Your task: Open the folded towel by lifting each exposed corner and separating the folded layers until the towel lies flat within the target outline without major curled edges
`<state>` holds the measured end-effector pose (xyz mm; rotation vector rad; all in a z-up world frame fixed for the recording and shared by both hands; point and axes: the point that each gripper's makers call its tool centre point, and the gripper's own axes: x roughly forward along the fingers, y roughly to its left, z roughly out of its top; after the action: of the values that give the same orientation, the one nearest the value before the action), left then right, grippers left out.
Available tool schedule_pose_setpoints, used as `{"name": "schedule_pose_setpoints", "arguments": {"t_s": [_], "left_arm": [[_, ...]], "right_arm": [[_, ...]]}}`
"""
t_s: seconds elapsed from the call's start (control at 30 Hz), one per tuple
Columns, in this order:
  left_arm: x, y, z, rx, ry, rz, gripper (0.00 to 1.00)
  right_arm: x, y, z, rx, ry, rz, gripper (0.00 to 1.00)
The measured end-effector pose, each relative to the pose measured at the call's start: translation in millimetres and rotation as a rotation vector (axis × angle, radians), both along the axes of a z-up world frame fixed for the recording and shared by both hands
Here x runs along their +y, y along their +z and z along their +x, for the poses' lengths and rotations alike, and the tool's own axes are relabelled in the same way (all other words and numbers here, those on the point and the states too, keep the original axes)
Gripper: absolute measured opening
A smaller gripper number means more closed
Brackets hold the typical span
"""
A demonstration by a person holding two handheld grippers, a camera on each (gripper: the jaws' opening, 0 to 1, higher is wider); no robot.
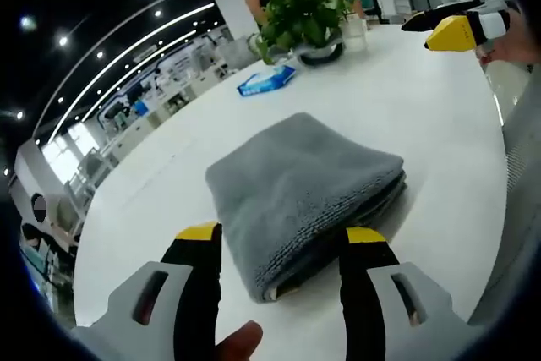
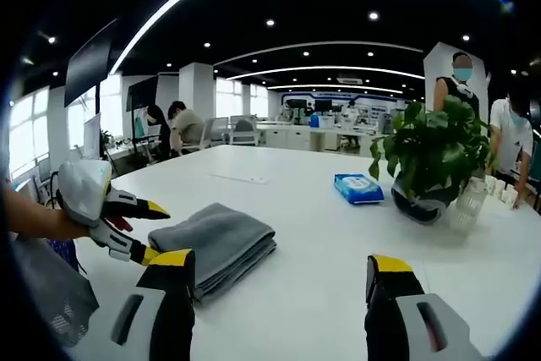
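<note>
Your white table (image 1: pixel 439 133) carries the grey towel (image 1: pixel 300 196), folded into a thick stack with its layered edges facing you. In the left gripper view its near corner sits between your left gripper (image 1: pixel 283 247), jaws apart and unclamped. In the right gripper view the towel (image 2: pixel 215 247) lies at ten o'clock from your right gripper (image 2: pixel 283 276), whose jaws are spread wide with nothing between them. The left gripper (image 2: pixel 127 226) hovers at the towel's nine o'clock.

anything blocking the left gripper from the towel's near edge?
Nothing visible. In the left gripper view the folded towel lies directly ahead of the open left gripper, with its layered edge between the jaws. The plant and blue packet sit well behind the towel on the table.
</note>
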<state>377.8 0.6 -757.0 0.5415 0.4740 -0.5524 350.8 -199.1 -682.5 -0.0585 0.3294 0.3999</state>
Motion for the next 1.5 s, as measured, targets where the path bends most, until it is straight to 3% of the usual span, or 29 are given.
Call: {"name": "schedule_pose_setpoints", "arguments": {"t_s": [0.47,0.7,0.97,1.27,1.5], "left_arm": [[-35.9,2.7,-1.2,-0.017,-0.093,0.016,0.53],[-48.0,2.3,-5.4,-0.041,-0.155,0.058,0.47],[-55.2,-3.2,-5.8,-0.022,-0.170,0.054,0.41],[-54.9,-5.5,-6.5,0.021,-0.146,0.003,0.32],[-58.1,-4.0,-14.4,0.027,-0.155,0.012,0.25]], "right_arm": [[-1.0,0.6,-0.2,0.001,-0.003,0.004,0.82],[-1.3,-0.2,-0.5,0.007,-0.003,0.012,0.81],[-2.1,0.7,-0.5,0.009,-0.009,0.026,0.81],[-1.5,1.4,-0.8,0.009,-0.006,0.026,0.80],[0.3,3.5,-1.1,0.002,0.001,0.034,0.79]]}}
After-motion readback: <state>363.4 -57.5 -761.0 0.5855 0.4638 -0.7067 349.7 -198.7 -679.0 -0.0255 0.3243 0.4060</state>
